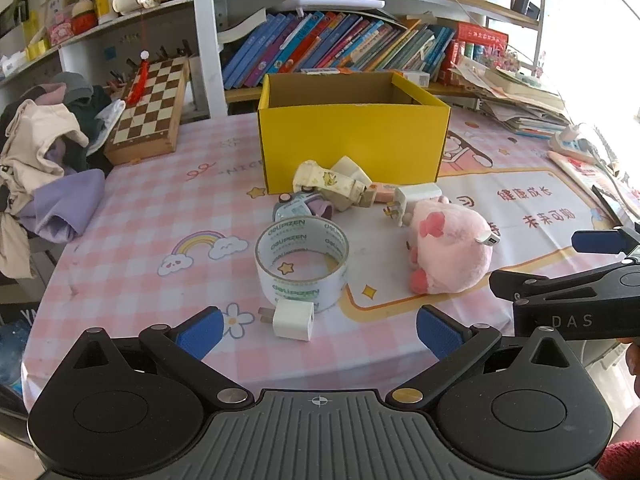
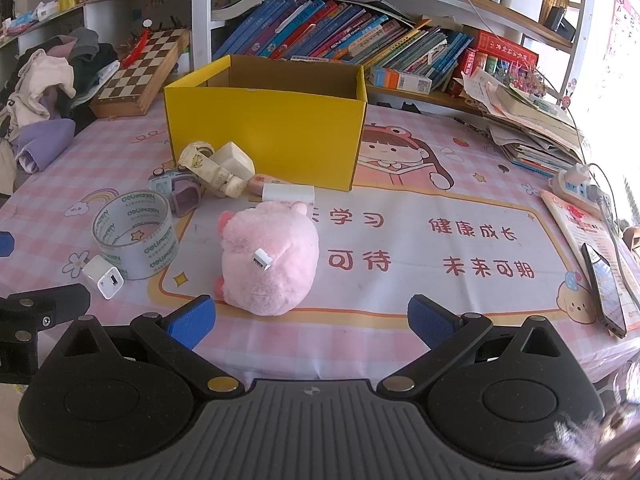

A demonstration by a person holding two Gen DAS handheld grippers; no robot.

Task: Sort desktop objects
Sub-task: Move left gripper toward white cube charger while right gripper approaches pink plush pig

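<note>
**Left wrist view: both claws wide open before the objects**

Left wrist view: nearest, the left gripper [image 1: 319, 330] is seen with its blue pads far apart and nothing between them. Just beyond it a small white charger [image 1: 293, 319] lies touching the tape roll [image 1: 302, 262]. To the right, the pink plush toy [image 1: 448, 250] is placed on the table cover [image 1: 132, 216], with a small white adapter [image 1: 489, 239] on its back. In the right wrist view the right gripper [image 2: 311, 320] is also held wide, empty, just before the plush toy. Farther away, a pile of small objects [image 1: 332, 190] and a second white charger [image 1: 414, 200] are found in front of the yellow box [image 1: 352, 142], which is open at the top. Behind it, books [image 1: 340, 46] are leaned on the shelf, and a chessboard [image 1: 150, 108] is seen at the left.
</note>
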